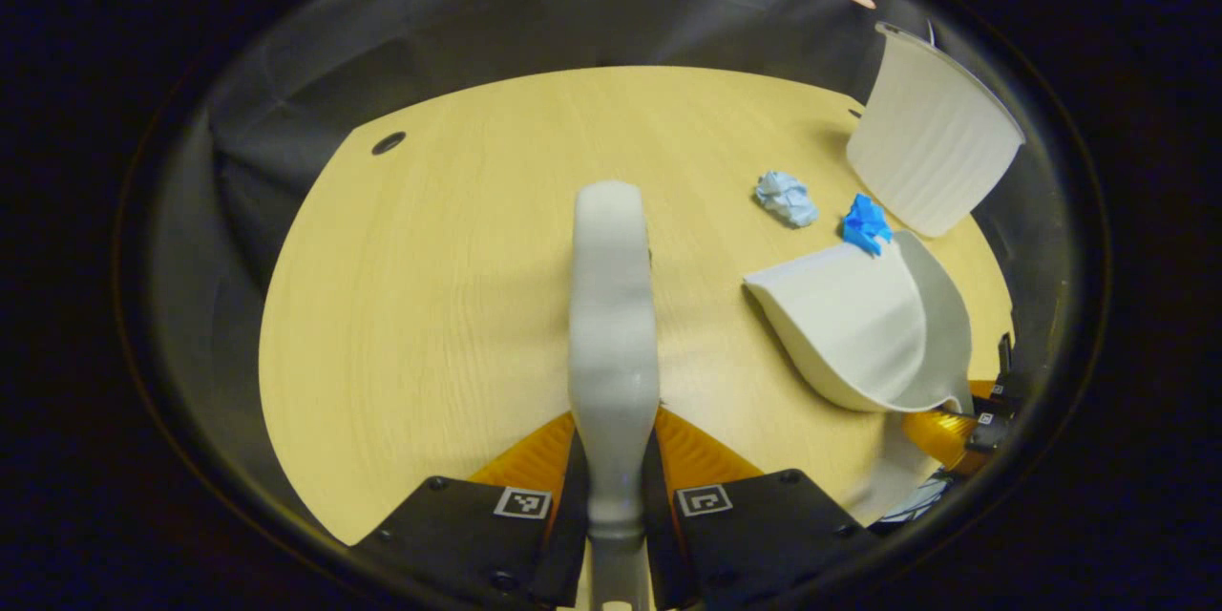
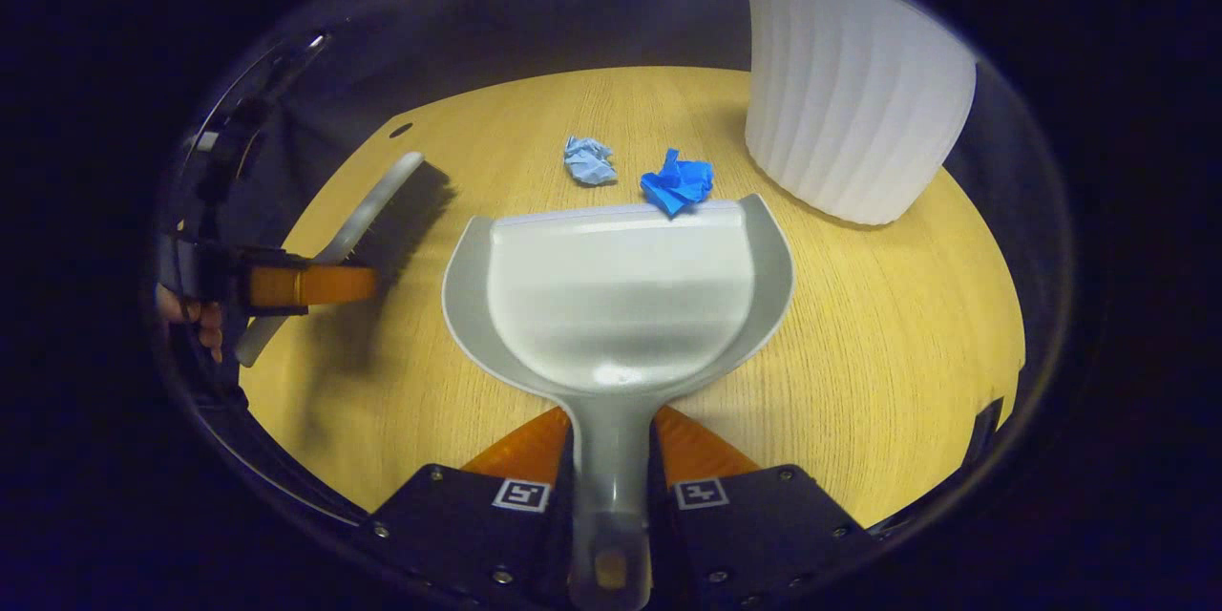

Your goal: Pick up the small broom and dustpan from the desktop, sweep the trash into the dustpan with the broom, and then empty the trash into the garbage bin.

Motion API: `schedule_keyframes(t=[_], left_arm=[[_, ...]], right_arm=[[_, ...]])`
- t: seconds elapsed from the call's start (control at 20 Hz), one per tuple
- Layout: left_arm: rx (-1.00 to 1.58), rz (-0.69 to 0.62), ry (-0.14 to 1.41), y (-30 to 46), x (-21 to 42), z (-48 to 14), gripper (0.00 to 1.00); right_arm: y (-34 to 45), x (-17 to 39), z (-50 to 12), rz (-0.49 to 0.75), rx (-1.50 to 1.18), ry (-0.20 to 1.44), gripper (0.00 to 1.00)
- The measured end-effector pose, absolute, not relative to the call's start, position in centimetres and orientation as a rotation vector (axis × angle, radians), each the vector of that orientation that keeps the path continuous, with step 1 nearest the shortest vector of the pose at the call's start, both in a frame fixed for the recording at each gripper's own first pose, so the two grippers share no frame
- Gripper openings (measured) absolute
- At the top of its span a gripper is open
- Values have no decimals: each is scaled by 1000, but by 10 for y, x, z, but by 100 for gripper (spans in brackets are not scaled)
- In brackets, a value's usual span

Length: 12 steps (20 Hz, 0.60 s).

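In the left gripper view my left gripper (image 1: 614, 473) is shut on the handle of the small grey broom (image 1: 612, 305), which points away over the wooden desktop (image 1: 449, 286). In the right gripper view my right gripper (image 2: 611, 487) is shut on the handle of the grey dustpan (image 2: 621, 296). The pan's front lip touches a bright blue paper wad (image 2: 678, 179); a pale blue wad (image 2: 589, 160) lies just beyond. The same broom (image 2: 377, 196) and the left gripper (image 2: 315, 284) show at the left of that view. The dustpan (image 1: 859, 325) and both wads (image 1: 866, 224) (image 1: 788, 198) appear to the broom's right.
A white ribbed garbage bin (image 2: 850, 95) stands on the desktop at the far right, close behind the wads; it is seen too as the bin (image 1: 931, 148) in the left gripper view. A small dark hole (image 1: 388, 143) marks the desktop's far left. A hand (image 2: 196, 320) holds the left gripper.
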<state>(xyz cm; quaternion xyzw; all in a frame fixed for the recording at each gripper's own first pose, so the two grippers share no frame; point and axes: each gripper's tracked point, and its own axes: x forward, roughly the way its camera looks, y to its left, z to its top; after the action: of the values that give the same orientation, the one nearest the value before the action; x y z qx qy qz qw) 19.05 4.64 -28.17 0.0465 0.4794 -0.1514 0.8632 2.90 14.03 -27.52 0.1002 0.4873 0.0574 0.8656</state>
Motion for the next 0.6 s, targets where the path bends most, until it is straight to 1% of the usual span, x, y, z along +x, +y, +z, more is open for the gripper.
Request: schedule_keyframes(t=[0.2,0.25,0.55,0.6], left_arm=[[146,-374,976,24,226,-275,36],[158,-392,976,18,233,-275,34],[265,-502,992,-21,257,-287,34],[277,-515,992,-26,261,-290,36]], right_arm=[[133,30,-278,126,205,1014,33],[131,30,-279,131,201,1019,33],[115,31,-278,179,176,1040,33],[111,32,-278,184,172,1045,33]])
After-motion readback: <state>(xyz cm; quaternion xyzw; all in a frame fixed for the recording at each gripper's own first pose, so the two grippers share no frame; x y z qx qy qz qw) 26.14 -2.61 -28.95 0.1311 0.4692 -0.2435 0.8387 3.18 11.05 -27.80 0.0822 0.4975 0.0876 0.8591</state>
